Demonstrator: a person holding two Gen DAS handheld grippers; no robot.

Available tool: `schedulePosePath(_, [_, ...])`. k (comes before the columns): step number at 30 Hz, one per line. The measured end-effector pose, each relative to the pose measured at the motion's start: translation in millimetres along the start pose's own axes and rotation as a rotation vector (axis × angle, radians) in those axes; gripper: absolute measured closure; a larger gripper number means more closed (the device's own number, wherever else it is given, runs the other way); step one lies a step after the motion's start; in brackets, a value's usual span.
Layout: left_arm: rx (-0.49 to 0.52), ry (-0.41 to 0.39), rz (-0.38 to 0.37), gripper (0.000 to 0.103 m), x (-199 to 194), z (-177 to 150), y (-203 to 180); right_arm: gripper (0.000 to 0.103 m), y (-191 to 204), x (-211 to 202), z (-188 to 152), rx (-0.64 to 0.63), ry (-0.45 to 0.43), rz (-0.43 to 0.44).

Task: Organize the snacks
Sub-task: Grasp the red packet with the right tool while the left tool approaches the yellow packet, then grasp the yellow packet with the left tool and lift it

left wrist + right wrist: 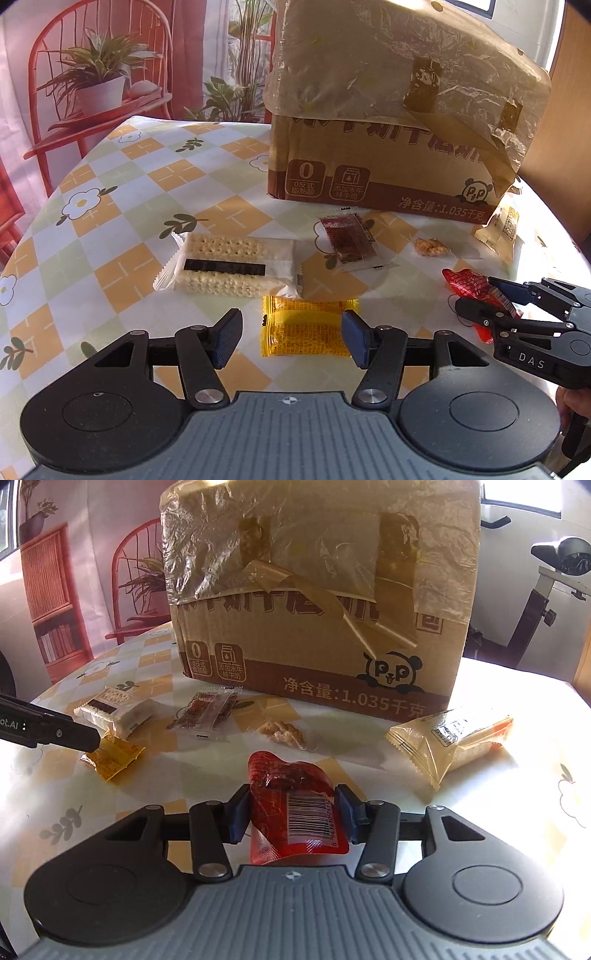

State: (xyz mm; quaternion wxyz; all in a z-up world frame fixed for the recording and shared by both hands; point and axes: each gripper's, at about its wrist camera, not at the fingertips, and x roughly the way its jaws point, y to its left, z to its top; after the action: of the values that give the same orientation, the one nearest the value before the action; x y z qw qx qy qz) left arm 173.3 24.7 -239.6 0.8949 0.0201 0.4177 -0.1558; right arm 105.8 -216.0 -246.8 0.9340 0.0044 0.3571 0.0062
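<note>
Left wrist view: the left gripper [290,338] hangs over the checked tablecloth [110,206] with its jaws apart, and the yellow packet [306,328] lies flat between the blue pads [225,339] without either pad pressing on it. Just beyond the yellow packet, a little to the left, lies the cracker pack [232,266] in clear wrap. Further ahead and slightly right is the dark red sachet [349,242], and right of that a small clear bag of crumbly bits [430,246]. Behind all of these stands the taped cardboard box [388,147]. Off to the right the right gripper [487,299] reaches in sideways, closed on the red packet [469,286]. A pale packet [502,225] leans by the box's right corner.

Right wrist view: the right gripper [291,812] has its jaws drawn in narrow, both pads against the sides of the red packet [291,805] (its barcode faces the camera). Straight ahead sits the bag of crumbly bits [284,733], with the cardboard box [317,627] behind it. To the right lies the pale packet [454,738]. To the left are the dark red sachet [207,712], the cracker pack [114,710] and the yellow packet [114,758], where a finger of the left gripper [74,736] comes down at its near edge.
</note>
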Motion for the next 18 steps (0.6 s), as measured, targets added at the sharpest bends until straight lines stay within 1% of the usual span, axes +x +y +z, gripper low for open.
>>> schedulePosePath(2, [-0.009,0.008,-0.002,0.041,5,-2,-1,0.053,2,0,-1,-0.015,-0.002,0.007])
schedulePosePath(7, [-0.028,0.020,0.002,0.041,20,-3,-6,0.053,0,-1,-2,-0.004,-0.005,0.018])
schedulePosePath(10, [-0.019,0.005,0.004,0.031,24,-3,-13,0.053,0,-1,-2,-0.004,-0.005,0.019])
schedulePosePath(13, [0.012,-0.003,0.013,0.023,26,-5,-22,0.053,1,-1,-2,-0.004,-0.005,0.019])
schedulePosePath(18, [0.077,-0.036,0.062,0.020,28,-14,-33,0.053,1,-1,-2,-0.004,-0.005,0.019])
